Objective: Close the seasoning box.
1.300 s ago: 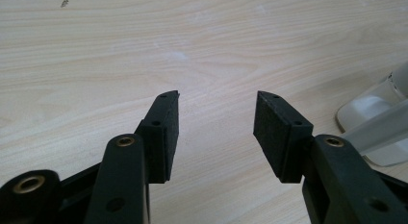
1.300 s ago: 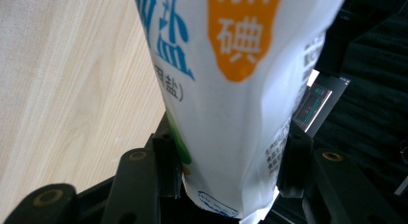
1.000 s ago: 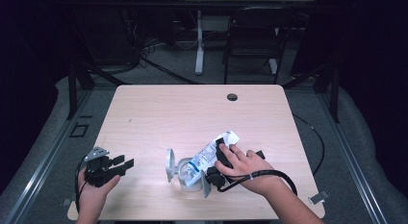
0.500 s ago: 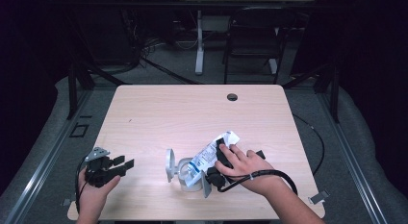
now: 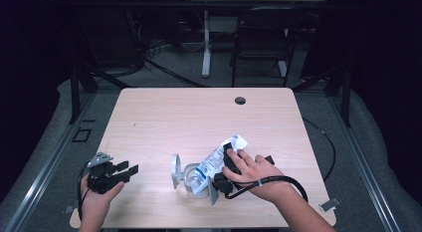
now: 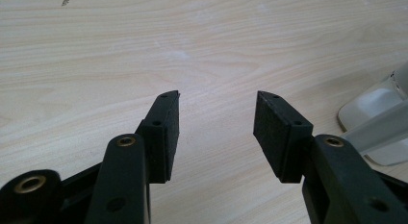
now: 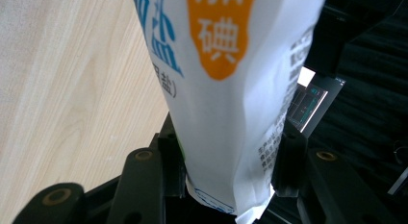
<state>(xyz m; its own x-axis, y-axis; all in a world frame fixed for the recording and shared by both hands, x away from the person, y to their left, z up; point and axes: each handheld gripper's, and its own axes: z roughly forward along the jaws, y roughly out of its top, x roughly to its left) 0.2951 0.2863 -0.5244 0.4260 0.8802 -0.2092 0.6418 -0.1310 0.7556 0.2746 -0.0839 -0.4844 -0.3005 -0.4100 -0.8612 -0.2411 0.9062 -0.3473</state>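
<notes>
Two tools are in use. The right tool (image 7: 226,171) pinches a white bag (image 7: 226,89) (blue and orange print) between both pads, its jaws having just been closing. The bag tilts down into a clear jar (image 5: 191,178) near the front middle of the surface (image 5: 199,117). The left tool (image 6: 216,132) rests spread with nothing between its pads, well apart at the front left.

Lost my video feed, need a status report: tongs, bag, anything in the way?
Right tongs shut on the white bag, jaws just closing. Left tongs open, empty. Bag tilted over clear container. Table otherwise bare.
</notes>
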